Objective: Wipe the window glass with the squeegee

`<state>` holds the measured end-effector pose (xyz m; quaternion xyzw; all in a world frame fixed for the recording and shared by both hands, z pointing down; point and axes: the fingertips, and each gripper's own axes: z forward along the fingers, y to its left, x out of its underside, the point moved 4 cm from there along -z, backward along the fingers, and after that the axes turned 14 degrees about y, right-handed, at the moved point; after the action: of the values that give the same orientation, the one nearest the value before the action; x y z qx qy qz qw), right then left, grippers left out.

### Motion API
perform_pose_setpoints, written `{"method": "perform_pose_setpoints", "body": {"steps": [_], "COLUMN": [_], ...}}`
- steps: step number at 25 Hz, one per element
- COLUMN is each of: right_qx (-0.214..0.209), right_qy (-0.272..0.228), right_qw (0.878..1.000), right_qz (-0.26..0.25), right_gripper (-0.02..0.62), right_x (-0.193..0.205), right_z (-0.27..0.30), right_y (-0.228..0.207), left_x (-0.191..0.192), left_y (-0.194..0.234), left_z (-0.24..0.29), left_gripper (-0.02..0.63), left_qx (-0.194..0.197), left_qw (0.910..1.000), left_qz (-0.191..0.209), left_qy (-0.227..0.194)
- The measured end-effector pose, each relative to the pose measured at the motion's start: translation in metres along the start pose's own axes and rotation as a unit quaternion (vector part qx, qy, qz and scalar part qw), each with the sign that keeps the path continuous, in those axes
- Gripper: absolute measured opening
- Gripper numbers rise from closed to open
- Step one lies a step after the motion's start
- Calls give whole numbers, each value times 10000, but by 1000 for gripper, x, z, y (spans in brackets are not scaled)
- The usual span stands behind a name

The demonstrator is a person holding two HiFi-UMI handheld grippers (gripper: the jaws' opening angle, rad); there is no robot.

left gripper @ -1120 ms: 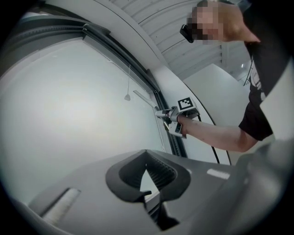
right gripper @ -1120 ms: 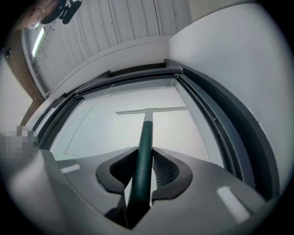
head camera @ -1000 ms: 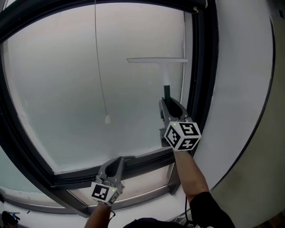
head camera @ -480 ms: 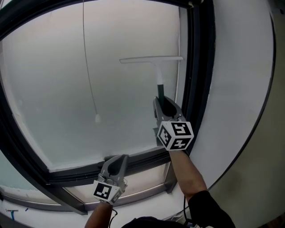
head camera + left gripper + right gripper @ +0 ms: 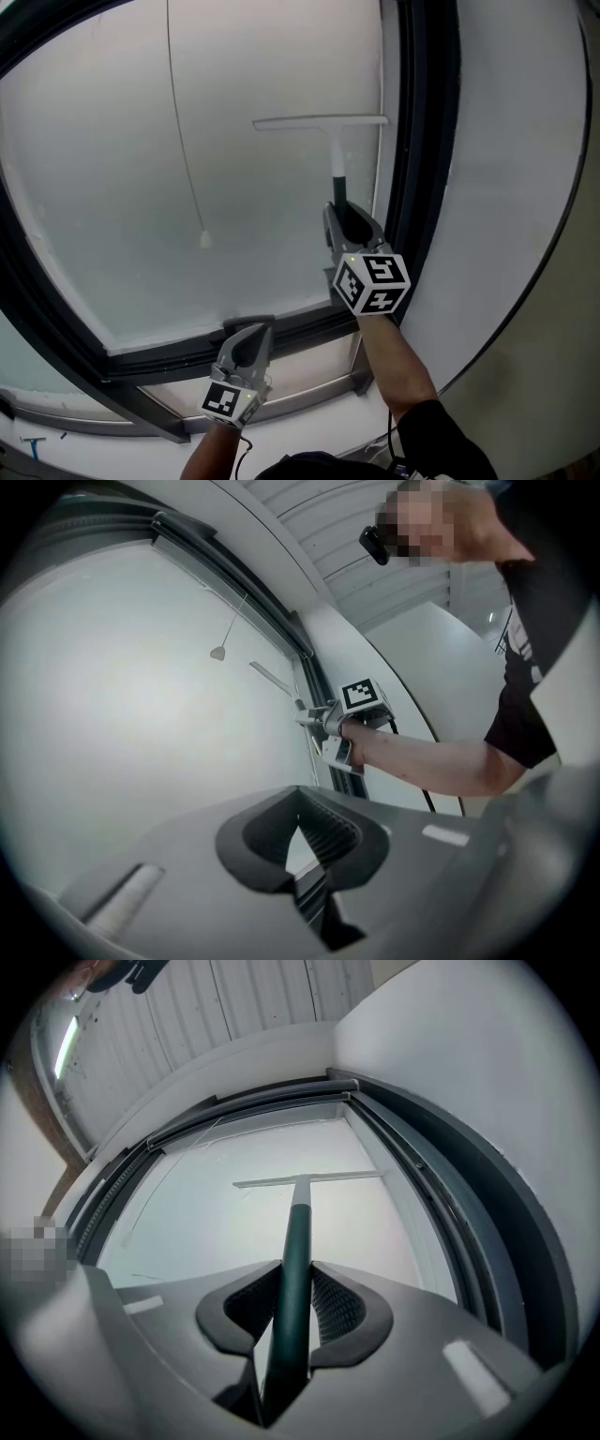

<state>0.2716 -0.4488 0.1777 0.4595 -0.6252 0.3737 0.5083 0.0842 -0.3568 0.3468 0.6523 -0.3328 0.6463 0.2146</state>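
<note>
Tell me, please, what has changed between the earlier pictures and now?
Nothing clearly moved; only the head view shifted a little. The right hand-held gripper stays shut on the squeegee handle, with the blade up near the right side of the window frame. The left hand-held gripper stays shut and empty, low by that frame's bottom part.

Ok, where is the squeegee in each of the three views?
Head view: squeegee right of centre, handle held by the right gripper.
Left gripper view: small, near centre, above the jaws.
Right gripper view: centre, handle between the jaws.
Shared landmark: dark window frame just right of the blade.
</note>
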Motion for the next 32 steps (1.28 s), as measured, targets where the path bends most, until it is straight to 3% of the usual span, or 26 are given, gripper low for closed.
{"method": "perform_pose_setpoints", "body": {"steps": [14,32], "right_qx": [185,273], "right_qy": [257,479], "right_qw": [9995,9983], "right_qz": [-28,189], "right_gripper": [94,94], "right_x": [29,65], "right_z": [-21,-35], "right_y": [3,10], "left_x": [5,11], "left_y": [-2,4], "left_z": [-8,-11], "left_gripper": [-2,-2], "left_qx": [317,366], "left_qw": [9995,9992], "left_qz": [-57,-144], "left_qy": [47,0]}}
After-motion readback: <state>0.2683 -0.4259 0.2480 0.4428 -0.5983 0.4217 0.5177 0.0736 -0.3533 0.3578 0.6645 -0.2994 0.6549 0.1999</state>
